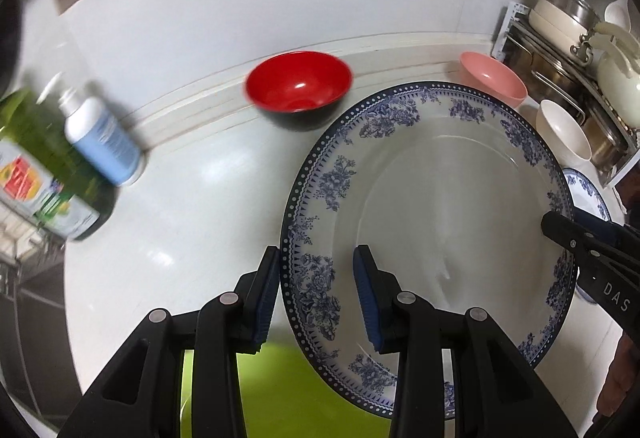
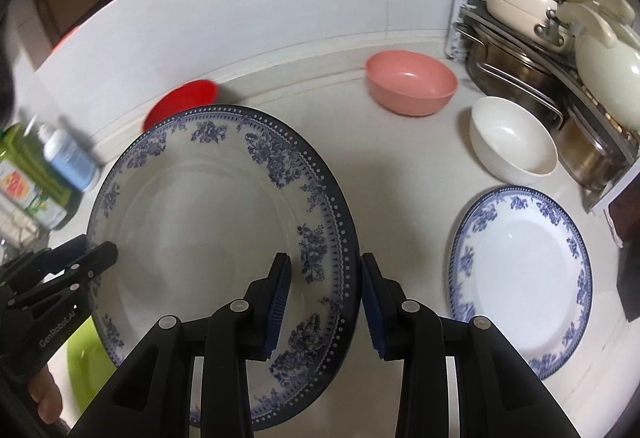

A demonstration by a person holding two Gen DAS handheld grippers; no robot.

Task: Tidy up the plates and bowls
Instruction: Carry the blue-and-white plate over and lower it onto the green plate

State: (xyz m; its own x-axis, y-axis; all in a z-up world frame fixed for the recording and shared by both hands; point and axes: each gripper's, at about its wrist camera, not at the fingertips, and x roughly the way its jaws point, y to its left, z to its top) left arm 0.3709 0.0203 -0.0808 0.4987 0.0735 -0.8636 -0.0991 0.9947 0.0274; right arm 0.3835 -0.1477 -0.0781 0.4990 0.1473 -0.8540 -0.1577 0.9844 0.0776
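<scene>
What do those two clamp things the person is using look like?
Both are black plastic. The left gripper and right gripper each have two fingers with ribbed blue pads and round silver rivets. White lettering marks their sides: "GenRobot.AI" on the left, partly cut off on the right.

Large plate (image 2: 208, 222): centre-left of the right wrist frame. Second plate (image 2: 524, 278): lower right, flat on the table (image 2: 400, 166). Three bowls (image 2: 412, 82) (image 2: 512, 138) (image 2: 180, 102): along the upper band. Bottles (image 2: 60, 158): far left. Rack of pots (image 2: 560, 50): upper right.
</scene>
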